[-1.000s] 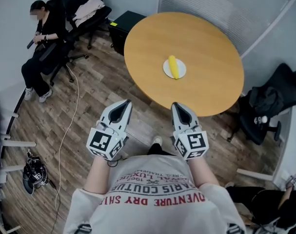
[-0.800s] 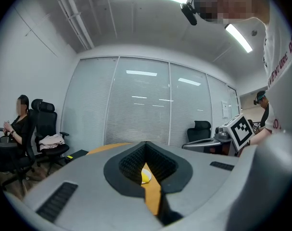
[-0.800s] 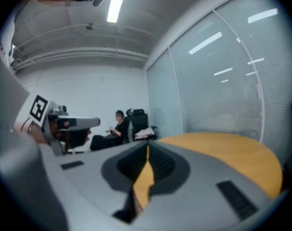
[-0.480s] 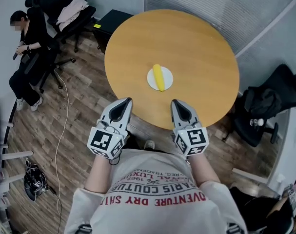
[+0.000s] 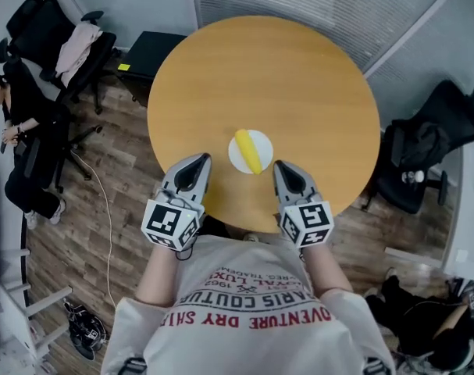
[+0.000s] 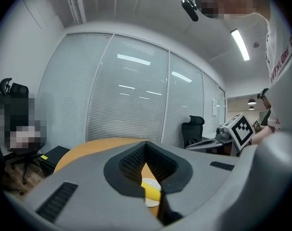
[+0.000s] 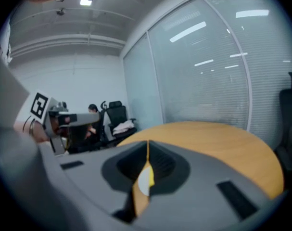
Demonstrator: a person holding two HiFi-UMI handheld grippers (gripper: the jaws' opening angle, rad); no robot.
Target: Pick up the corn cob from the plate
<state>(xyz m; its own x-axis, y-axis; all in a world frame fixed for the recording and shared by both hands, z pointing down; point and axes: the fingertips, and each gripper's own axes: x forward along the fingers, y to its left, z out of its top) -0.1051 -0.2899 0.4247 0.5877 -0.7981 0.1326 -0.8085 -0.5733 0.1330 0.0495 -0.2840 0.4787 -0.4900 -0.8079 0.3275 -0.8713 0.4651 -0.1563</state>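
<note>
A yellow corn cob [image 5: 246,151] lies on a small white plate [image 5: 260,142] near the front of the round wooden table [image 5: 299,76]. My left gripper [image 5: 194,165] hangs over the table's near edge, just left of the plate, its jaws shut and empty. My right gripper [image 5: 286,169] is just right of the plate, shut and empty too. In the left gripper view the corn cob [image 6: 151,190] and plate [image 6: 153,202] show through the slit behind the left gripper [image 6: 146,146]. The right gripper view shows the plate [image 7: 144,183] through the right gripper [image 7: 148,143].
A black office chair [image 5: 49,30] with clothes on it and a seated person [image 5: 18,155] are at the left. A black cabinet [image 5: 151,53] stands behind the table, another chair [image 5: 428,151] at the right. A cable [image 5: 104,217] and shoes [image 5: 84,328] lie on the floor.
The table and plate have come much closer. Both grippers, earlier over the floor short of the table, now reach over its near edge on either side of the plate.
</note>
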